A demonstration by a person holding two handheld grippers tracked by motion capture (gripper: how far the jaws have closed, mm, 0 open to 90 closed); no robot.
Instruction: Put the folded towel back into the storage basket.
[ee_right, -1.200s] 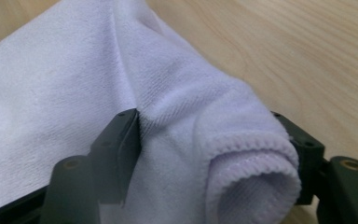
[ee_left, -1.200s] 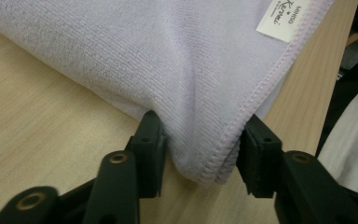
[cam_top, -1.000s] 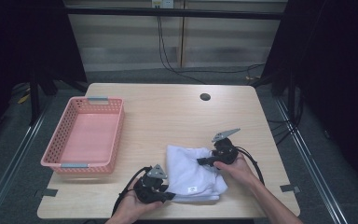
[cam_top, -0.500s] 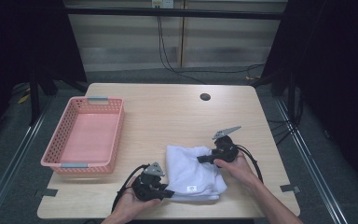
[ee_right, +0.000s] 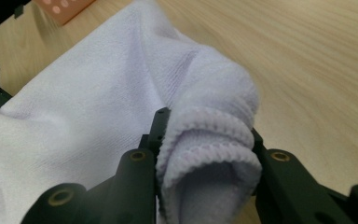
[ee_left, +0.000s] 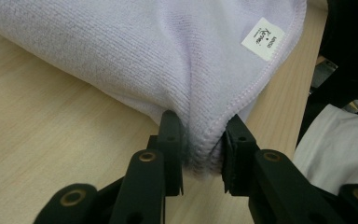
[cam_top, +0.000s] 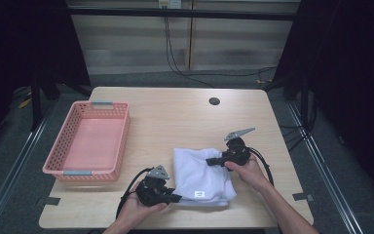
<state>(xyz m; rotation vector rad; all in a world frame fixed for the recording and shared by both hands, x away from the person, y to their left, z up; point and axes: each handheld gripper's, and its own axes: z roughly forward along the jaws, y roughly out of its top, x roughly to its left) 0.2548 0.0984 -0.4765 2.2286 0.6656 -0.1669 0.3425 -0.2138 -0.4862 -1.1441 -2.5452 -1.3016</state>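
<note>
A pale lilac towel (cam_top: 199,173) lies folded on the wooden table (cam_top: 175,122), with a small white label (cam_top: 200,194) near its front edge. My left gripper (cam_top: 177,197) is at the towel's near left corner. In the left gripper view its jaws have just been closing, and the left gripper (ee_left: 204,144) now pinches the hemmed fold of the towel (ee_left: 168,56). My right gripper (cam_top: 209,161) is at the towel's right edge. Its jaws have also just been closing, and the right gripper (ee_right: 207,135) clamps a rolled bunch of the towel (ee_right: 98,107).
A pink plastic basket (cam_top: 121,131) stands at the table's left side with nothing in it. A dark round hole (cam_top: 214,101) sits near the table's far edge. Both forearms come in from the near edge. Cables trail from each gripper.
</note>
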